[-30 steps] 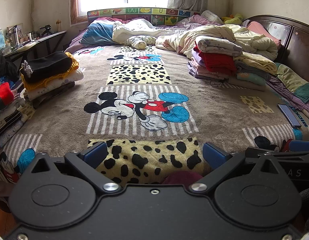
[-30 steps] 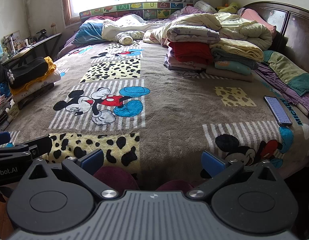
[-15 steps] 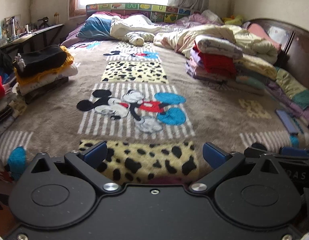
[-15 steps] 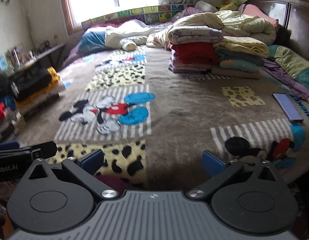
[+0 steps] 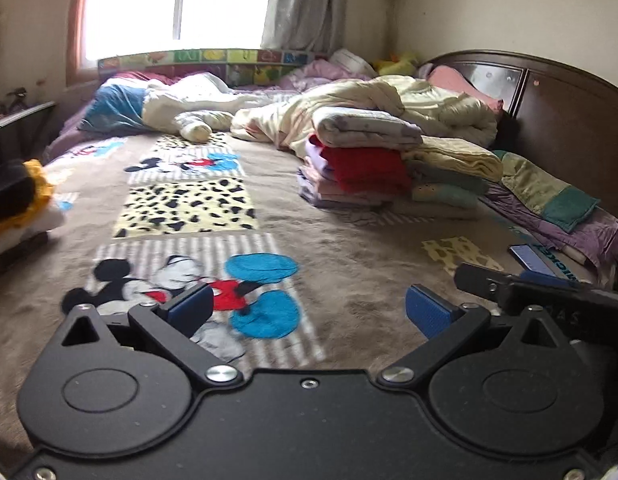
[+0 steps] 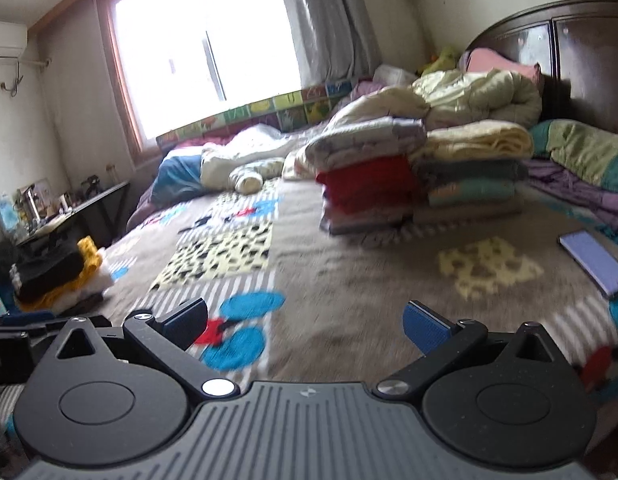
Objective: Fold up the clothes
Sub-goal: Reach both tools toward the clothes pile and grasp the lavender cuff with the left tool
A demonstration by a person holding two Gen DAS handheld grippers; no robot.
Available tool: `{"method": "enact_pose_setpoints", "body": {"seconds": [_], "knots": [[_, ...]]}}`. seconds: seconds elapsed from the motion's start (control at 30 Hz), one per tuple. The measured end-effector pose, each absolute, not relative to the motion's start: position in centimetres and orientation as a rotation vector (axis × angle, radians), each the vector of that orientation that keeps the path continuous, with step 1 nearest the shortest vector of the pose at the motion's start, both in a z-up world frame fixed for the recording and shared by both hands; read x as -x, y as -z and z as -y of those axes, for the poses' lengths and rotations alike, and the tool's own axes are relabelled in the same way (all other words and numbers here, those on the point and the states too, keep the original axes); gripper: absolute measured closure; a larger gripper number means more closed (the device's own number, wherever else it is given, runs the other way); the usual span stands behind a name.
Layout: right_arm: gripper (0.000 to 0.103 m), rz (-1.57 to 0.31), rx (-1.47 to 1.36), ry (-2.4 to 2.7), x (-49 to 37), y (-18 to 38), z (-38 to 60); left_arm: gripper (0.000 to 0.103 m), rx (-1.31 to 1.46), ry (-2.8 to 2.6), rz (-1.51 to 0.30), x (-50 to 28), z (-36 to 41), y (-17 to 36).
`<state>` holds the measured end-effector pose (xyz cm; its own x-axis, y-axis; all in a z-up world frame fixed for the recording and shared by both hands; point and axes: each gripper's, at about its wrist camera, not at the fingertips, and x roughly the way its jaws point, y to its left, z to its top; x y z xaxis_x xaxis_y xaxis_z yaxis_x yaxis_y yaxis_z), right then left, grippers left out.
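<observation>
A stack of folded clothes (image 5: 361, 168) with a red garment (image 6: 365, 188) sits on the right of the bed. Another folded stack (image 6: 53, 276) with black and yellow pieces lies at the left edge. My left gripper (image 5: 309, 308) is open and empty, held above the Mickey Mouse blanket (image 5: 349, 248). My right gripper (image 6: 305, 324) is open and empty above the same blanket (image 6: 349, 280). The right gripper's body shows at the right of the left wrist view (image 5: 549, 300).
A phone (image 6: 593, 260) lies on the blanket at the right, also in the left wrist view (image 5: 529, 258). Crumpled quilts (image 5: 389, 108) and pillows (image 5: 117, 108) fill the far end under the window. A dark headboard (image 5: 569, 120) stands right. A desk (image 6: 69, 216) stands left.
Both grippers have moved forward over the bed and tilted up, so more of the window and walls shows. Both stay open and empty.
</observation>
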<state>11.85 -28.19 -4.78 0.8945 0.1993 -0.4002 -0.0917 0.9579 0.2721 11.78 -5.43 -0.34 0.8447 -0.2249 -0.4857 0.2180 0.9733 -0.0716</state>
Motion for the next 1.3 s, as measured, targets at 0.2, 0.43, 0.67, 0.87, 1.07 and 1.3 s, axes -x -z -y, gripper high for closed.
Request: {"method": "enact_pose_setpoints", "body": {"seconds": [0.2,0.43,0.67,0.87,1.07,1.3], "knots": [[0.000,-0.360,-0.295,-0.165,-16.0,6.1,31.6,0.000,-0.049,0.232,-0.468,-16.0,9.1,0.0],[0.000,-0.303,-0.347,-0.153,-19.8,7.5,34.7,0.000,-0.107,0.278,-0.402,-23.1,14.3,-0.8],[0.014,-0.287,-0.402,-0.114,-22.3,8.8,37.0,0.004,-0.165,0.329,-0.336,-30.4,19.5,-1.7],[0.038,-0.273,-0.448,-0.080,-24.5,9.9,39.0,0.015,-0.219,0.367,-0.296,-34.8,22.0,-2.0],[0.010,-0.273,-0.481,-0.049,-25.9,13.1,41.7,0.018,-0.316,0.381,-0.289,-40.7,26.1,-0.5],[0.009,-0.298,-0.505,-0.074,-27.5,13.4,40.3,0.020,-0.446,0.380,-0.276,-45.1,29.0,1.3]]}}
